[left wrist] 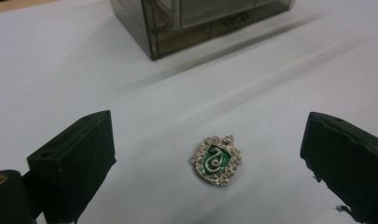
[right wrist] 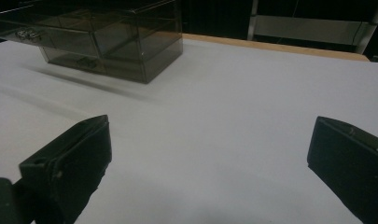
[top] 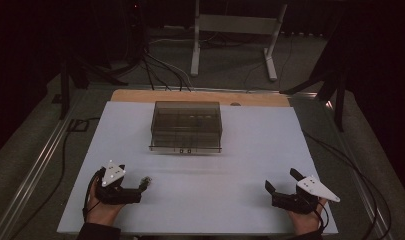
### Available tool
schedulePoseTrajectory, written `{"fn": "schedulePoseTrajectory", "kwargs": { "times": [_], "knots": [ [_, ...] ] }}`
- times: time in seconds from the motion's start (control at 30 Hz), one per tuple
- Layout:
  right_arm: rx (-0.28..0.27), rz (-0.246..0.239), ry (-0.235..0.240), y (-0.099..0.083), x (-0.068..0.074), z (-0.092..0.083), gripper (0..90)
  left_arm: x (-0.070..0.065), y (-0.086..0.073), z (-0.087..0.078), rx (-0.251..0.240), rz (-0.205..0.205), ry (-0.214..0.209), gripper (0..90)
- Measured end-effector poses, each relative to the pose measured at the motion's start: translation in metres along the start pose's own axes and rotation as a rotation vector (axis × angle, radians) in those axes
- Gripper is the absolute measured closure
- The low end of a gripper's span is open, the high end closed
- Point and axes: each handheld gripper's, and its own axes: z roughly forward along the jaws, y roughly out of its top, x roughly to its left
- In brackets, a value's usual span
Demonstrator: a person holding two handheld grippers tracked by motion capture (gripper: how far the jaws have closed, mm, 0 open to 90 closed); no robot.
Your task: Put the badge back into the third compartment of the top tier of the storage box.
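Both grippers' fingers sit wide apart on the white desk (top: 250, 150), the left gripper (left wrist: 207, 154) straddling a green snake-crest badge (left wrist: 216, 160), the right gripper (right wrist: 210, 158) holding nothing.

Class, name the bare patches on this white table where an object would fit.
Bare: between the left gripper and right gripper; either side of the smoky drawer box. Crowded only around the green badge, between the left fingers.
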Motion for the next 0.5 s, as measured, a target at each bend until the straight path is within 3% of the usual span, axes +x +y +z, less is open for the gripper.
{"fn": "schedulePoseTrajectory", "kwargs": {
  "times": [0.33, 0.5],
  "knots": [
    [0.001, -0.001, 0.001, 0.000, 0.000, 0.000, 0.0, -0.006, -0.001, 0.009, 0.050, 0.036, -0.038, 7.0],
    [0.000, -0.002, 0.001, 0.000, 0.000, 0.000, 0.0, -0.007, -0.003, 0.015, 0.066, 0.034, -0.052, 9.1]
  ]
}}
